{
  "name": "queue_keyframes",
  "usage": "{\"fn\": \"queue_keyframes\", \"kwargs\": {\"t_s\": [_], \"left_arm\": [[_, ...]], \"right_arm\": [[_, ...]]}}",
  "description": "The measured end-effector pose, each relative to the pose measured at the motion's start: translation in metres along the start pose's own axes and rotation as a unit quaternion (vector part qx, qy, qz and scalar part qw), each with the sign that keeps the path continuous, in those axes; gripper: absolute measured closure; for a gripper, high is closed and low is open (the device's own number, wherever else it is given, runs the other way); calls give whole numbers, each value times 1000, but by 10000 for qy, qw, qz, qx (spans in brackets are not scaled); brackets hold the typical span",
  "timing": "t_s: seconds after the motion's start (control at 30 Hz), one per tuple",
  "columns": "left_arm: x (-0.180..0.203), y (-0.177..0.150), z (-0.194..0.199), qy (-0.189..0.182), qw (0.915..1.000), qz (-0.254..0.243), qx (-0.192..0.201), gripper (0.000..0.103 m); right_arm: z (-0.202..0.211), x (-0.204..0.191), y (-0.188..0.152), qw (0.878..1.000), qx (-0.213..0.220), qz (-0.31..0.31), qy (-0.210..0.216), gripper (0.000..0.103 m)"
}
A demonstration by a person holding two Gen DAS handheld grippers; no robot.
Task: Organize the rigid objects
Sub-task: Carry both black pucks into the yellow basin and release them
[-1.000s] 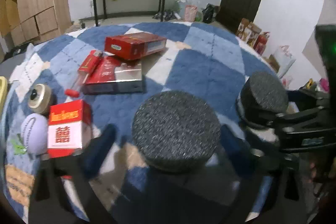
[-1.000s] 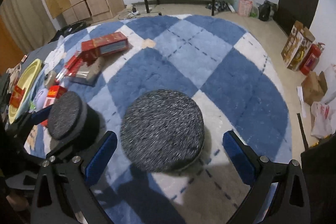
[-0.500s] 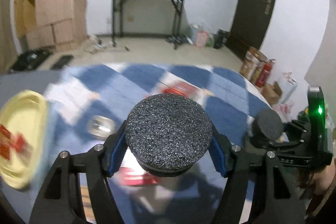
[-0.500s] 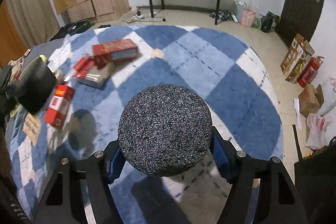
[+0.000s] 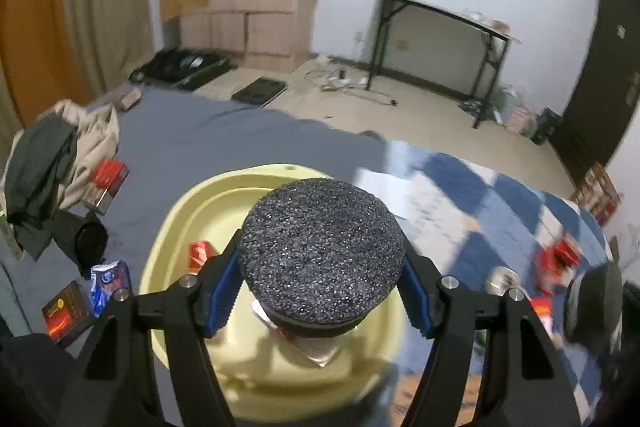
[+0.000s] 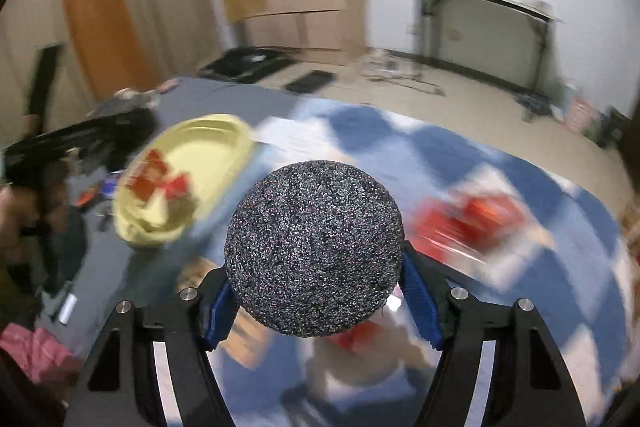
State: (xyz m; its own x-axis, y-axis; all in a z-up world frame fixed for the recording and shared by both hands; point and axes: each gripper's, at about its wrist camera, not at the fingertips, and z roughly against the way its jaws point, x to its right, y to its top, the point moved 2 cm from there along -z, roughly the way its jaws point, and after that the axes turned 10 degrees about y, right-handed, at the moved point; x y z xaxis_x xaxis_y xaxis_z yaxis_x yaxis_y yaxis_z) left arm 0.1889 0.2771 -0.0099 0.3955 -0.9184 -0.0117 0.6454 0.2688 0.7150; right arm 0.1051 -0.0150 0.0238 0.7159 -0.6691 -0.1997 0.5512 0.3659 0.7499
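Grey mat (image 5: 224, 143): yellow tray (image 5: 224, 187), red boxes (image 5: 108, 179), clothes (image 5: 52, 155) beside.

Round dark speckled foam disc (image 5: 322, 259) clamped between my left tool's blue pads, flat face up, over the pale yellow plastic tray (image 5: 192, 211). Small red packet (image 5: 200, 253) lies in that tray. Second identical dark foam disc (image 6: 314, 253) gripped in my right tool, above the blue-white checked rug (image 6: 520, 187). Red boxes (image 6: 472, 219) on rug, blurred.

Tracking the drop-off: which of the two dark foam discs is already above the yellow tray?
The left hand-held gripper's dark foam disc, over the yellow tray; the right's disc is beside it.
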Motion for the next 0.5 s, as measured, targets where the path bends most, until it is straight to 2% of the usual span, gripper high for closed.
{"fn": "queue_keyframes", "kwargs": {"t_s": [0.13,0.3,0.5], "left_arm": [[-23,9,-55,59,9991,39,-406,33],[-29,12,-104,191,9973,-217,-671,33],[-32,3,-131,112,9954,-234,-919,33]], "right_arm": [[-72,-50,40,9981,-127,387,468,32],[-166,-71,60,9940,-583,757,522,32],[-233,-85,65,9887,-894,1073,542,32]]}}
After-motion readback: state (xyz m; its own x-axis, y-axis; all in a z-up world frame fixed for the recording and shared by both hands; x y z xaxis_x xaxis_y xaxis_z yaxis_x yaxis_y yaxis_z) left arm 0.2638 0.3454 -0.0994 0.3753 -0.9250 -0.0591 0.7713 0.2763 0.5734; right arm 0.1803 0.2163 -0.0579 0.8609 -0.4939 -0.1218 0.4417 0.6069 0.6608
